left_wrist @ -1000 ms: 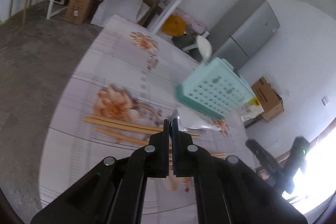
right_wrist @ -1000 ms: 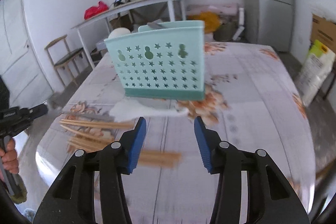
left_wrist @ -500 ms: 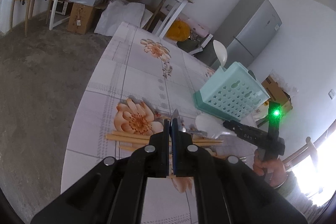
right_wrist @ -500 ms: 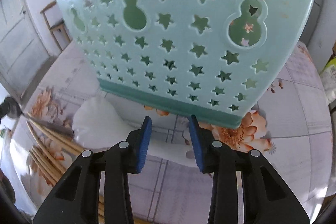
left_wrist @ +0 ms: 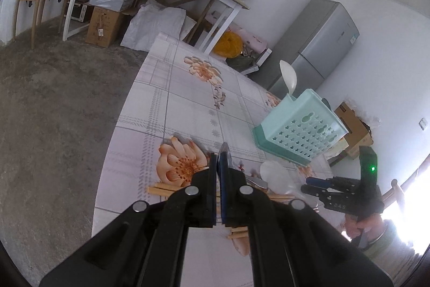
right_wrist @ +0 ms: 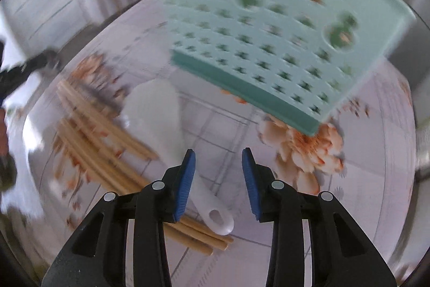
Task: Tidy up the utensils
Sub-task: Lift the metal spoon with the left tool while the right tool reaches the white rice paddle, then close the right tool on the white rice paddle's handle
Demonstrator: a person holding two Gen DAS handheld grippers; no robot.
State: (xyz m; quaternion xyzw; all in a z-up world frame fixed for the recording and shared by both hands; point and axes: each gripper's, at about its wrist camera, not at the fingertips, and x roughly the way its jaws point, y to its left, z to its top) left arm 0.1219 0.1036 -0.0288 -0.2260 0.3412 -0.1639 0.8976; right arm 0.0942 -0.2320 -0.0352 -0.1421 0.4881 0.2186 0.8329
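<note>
Floral-printed oilcloth covers the table, with a grey fridge behind. From the left wrist, the left gripper has its jaws pressed together on a thin metal blade-like utensil. Beyond it stands the mint-green perforated plastic utensil basket, a white spoon upright in it. Bamboo chopsticks lie below.

From the right wrist, blurred, the right gripper is partly open and empty, its jaws having just narrowed, above a white plastic rice paddle lying on the chopsticks beside the basket.
</note>
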